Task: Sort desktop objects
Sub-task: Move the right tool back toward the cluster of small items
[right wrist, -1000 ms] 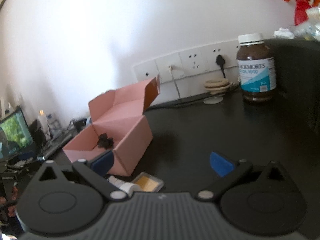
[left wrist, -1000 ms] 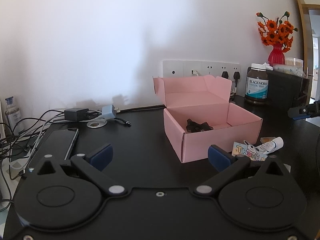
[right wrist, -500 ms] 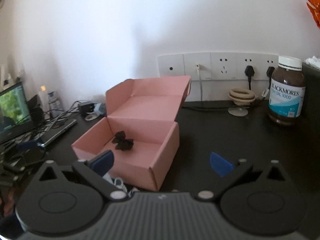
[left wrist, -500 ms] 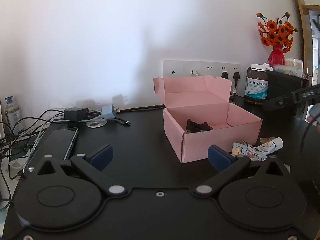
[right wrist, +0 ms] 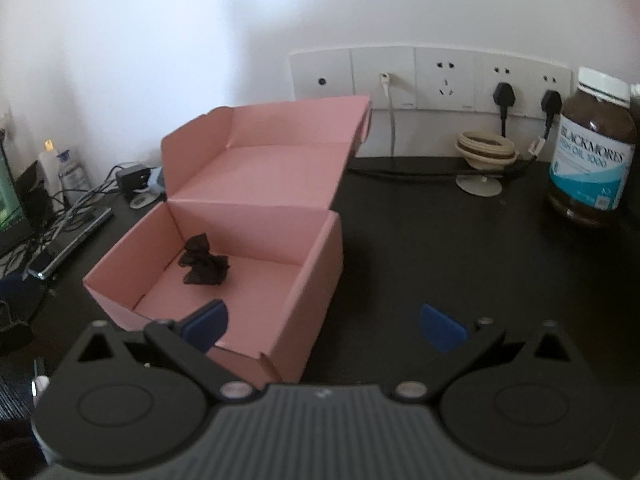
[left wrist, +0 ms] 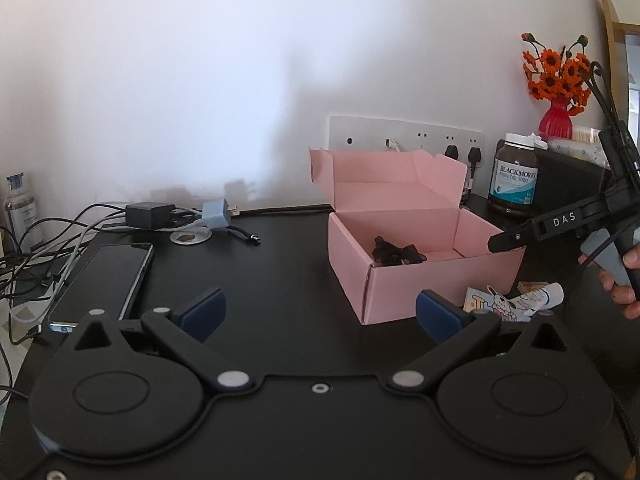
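An open pink cardboard box (left wrist: 404, 280) stands on the black desk, lid tilted back. It also shows in the right wrist view (right wrist: 308, 276). A crumpled black cloth item (left wrist: 394, 255) lies inside it, also seen from the right (right wrist: 204, 266). A cartoon sticker card (left wrist: 494, 303) and a small white tube (left wrist: 546, 295) lie on the desk right of the box. My left gripper (left wrist: 318, 312) is open and empty, in front of the box. My right gripper (right wrist: 324, 322) is open and empty, above the box's near right corner. Its body (left wrist: 560, 222) shows in the left wrist view.
A phone (left wrist: 106, 280), a black charger (left wrist: 150, 216), a blue plug (left wrist: 216, 214) and tangled cables (left wrist: 44, 236) lie at the left. A brown supplement bottle (right wrist: 592, 172), a coiled cable on a stand (right wrist: 486, 150) and wall sockets (right wrist: 432, 78) are behind. A red vase of orange flowers (left wrist: 556, 84) stands far right.
My right gripper has swung left and risen toward the box, now over its near right corner. The tube and card have dropped out of its view. My left gripper has stayed still.
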The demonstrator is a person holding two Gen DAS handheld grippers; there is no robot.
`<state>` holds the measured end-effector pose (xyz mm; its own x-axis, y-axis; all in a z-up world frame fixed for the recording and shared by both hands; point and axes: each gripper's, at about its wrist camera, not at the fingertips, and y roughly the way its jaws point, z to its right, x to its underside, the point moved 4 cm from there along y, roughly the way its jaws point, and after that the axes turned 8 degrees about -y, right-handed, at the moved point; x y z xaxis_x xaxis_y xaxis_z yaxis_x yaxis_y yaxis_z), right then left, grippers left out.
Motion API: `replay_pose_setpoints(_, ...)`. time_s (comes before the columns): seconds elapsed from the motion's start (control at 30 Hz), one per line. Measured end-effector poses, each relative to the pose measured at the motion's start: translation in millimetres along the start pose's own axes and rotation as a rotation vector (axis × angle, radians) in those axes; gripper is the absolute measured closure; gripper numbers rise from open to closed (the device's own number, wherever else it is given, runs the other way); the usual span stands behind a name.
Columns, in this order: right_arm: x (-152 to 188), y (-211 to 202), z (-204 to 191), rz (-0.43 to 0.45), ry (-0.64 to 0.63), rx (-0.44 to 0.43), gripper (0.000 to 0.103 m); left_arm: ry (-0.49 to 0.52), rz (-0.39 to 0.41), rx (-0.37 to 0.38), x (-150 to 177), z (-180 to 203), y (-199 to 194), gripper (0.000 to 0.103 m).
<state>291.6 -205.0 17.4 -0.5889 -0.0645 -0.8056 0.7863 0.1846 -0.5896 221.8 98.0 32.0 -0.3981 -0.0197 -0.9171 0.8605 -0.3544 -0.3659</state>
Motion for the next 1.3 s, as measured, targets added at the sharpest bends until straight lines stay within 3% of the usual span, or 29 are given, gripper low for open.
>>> replay_pose_setpoints(0.87,6,-11,14,0.034,0.0,0.057,0.001,0.061,0.02,-0.01,1,9,-3,0.0)
replay_pose_setpoints(1.3,9,-58,-8,0.173,-0.094,0.007,0.001,0.068,0.02,-0.013,2,10,-3,0.0)
